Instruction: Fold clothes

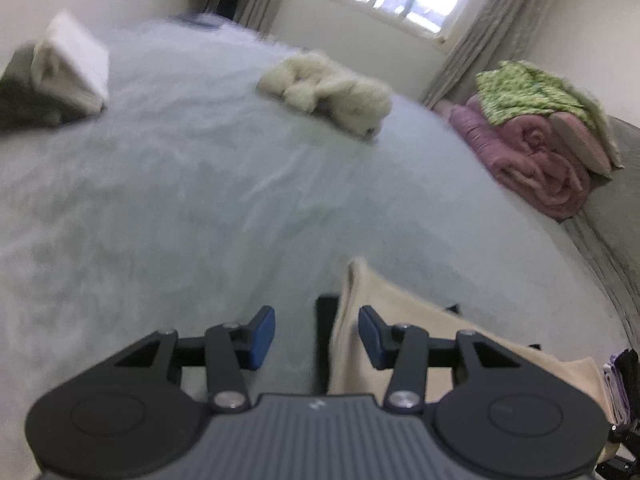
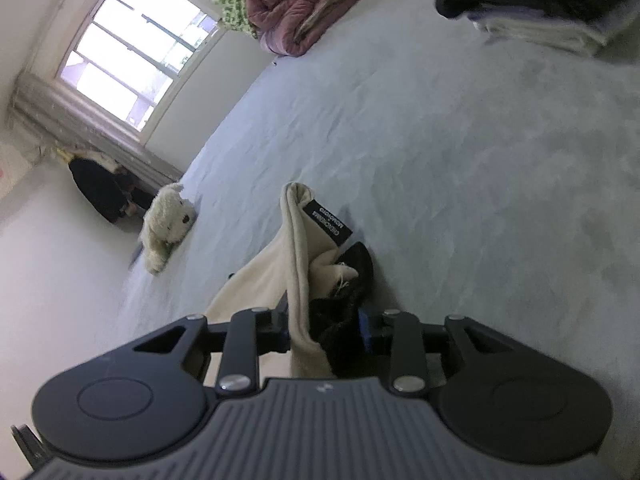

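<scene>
A cream garment with black trim [image 1: 372,320] lies on the pale grey bed cover [image 1: 200,200], just ahead and right of my left gripper [image 1: 316,336]. That gripper is open and empty, its blue pads wide apart, with the garment's edge between them. In the right wrist view my right gripper [image 2: 326,332] is shut on the same cream and black garment [image 2: 304,252], bunched at the collar with a black label showing, lifted off the bed cover [image 2: 460,160].
A white teddy bear [image 1: 328,88] lies on the bed, also in the right wrist view [image 2: 166,226]. Folded pink and green quilts [image 1: 548,136] sit at the right edge. Folded clothes stack at the left [image 1: 60,72] and another stack shows in the right wrist view [image 2: 540,4].
</scene>
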The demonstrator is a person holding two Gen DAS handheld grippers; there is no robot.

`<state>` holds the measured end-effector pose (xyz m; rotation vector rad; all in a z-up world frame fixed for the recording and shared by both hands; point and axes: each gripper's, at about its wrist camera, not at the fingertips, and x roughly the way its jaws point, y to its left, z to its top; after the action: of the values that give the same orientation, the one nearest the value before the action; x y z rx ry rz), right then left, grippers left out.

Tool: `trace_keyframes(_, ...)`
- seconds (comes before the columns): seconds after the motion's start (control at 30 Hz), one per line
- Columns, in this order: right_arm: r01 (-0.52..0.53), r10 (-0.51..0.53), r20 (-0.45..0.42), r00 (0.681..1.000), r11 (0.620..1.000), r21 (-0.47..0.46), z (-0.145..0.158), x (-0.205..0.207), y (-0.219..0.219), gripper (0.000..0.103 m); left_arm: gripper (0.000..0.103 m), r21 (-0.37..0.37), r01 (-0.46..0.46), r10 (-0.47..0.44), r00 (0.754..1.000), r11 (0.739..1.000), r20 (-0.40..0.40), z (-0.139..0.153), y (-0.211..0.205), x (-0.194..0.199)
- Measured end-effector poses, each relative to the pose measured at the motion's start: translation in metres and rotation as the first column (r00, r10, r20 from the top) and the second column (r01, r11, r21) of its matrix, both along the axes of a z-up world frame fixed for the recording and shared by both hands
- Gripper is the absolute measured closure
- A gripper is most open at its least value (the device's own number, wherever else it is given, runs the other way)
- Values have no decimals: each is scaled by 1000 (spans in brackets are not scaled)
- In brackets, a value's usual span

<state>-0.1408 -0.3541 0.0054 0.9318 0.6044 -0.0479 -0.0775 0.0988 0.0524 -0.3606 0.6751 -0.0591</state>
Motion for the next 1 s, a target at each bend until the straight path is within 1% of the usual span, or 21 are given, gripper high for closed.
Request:
trace_keyframes(0.07,12,-12,-1,1000,999,43,-1,0,-5,54,57,45,29,-31,999,999,42,8,-8,-3)
trace_keyframes(0.13,8,-8,4,1000,999,51,-1,3,-6,49,57,90,71,-77,995,993,66,13,-20,-5)
trace_keyframes(0.27,-12,12,-15,1000,1000,6,3,12,-5,48,56,176,163,-184,977,971,108,20,-51,-12)
trace_keyframes(0.4,-4,1,-47,999,998,-62,5,19,3,48,56,206,251,-275,957,946,96,17,-80,-13)
trace_keyframes(0.43,-4,0,-52,999,997,-80,5,20,5,53,56,218,265,-291,952,939,93,16,-88,-13)
trace_keyframes(0.47,-1,-4,-57,998,996,-93,5,20,6,63,56,229,280,-307,948,932,89,15,-94,-12)
trace_keyframes(0.5,5,-11,-63,998,995,-101,4,20,7,66,56,235,294,-321,943,926,87,14,-100,-12)
trace_keyframes(0.57,21,-25,-63,998,997,-72,1,16,4,77,56,243,318,-345,935,916,80,11,-109,-12)
trace_keyframes(0.67,30,-33,-60,998,999,-45,0,11,2,80,56,259,339,-365,929,904,57,5,-120,-10)
trace_keyframes(0.8,22,-26,-59,998,998,-62,1,10,3,80,56,275,363,-376,927,890,-8,-9,-133,-2)
trace_keyframes(0.9,18,-21,-58,998,998,-67,1,12,5,78,55,318,364,-370,928,876,-43,-16,-138,3)
trace_keyframes(1.0,18,-22,-56,998,998,-68,1,11,5,78,55,301,358,-361,931,884,-46,-12,-138,5)
